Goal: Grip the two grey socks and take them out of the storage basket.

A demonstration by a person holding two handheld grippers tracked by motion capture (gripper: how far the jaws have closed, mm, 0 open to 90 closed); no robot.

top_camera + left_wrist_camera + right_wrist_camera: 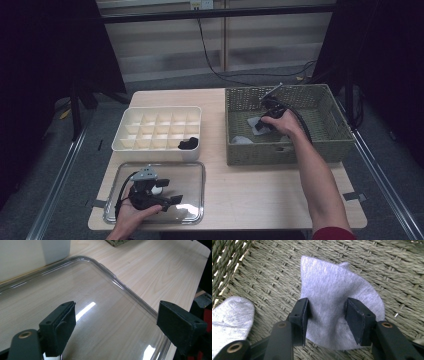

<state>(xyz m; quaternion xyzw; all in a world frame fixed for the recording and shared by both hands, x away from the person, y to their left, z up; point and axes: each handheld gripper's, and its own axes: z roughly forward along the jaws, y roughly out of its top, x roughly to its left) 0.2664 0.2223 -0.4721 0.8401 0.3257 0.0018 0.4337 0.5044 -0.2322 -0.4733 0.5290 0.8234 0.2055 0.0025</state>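
Note:
A light grey sock (332, 285) lies flat on the floor of a woven basket (330, 145). My right gripper (325, 312) is down on this sock (253, 122) with its jaws part open; the fabric lies between them and the pads stand clear of it. In the high view the right gripper (262, 125) reaches into the basket's left half. A second grey sock (229, 317) lies beside it, nearer the basket's front wall (241, 140). My left gripper (117, 317) hovers open and empty over a clear plastic tray (125, 287) at the table's front left (172, 192).
A white divided organiser box (160, 112) stands behind the clear tray (192, 172); a black item (188, 144) sits in its front right compartment. Bare wooden table (250, 190) lies between the tray and the basket. Dark frame posts flank the table.

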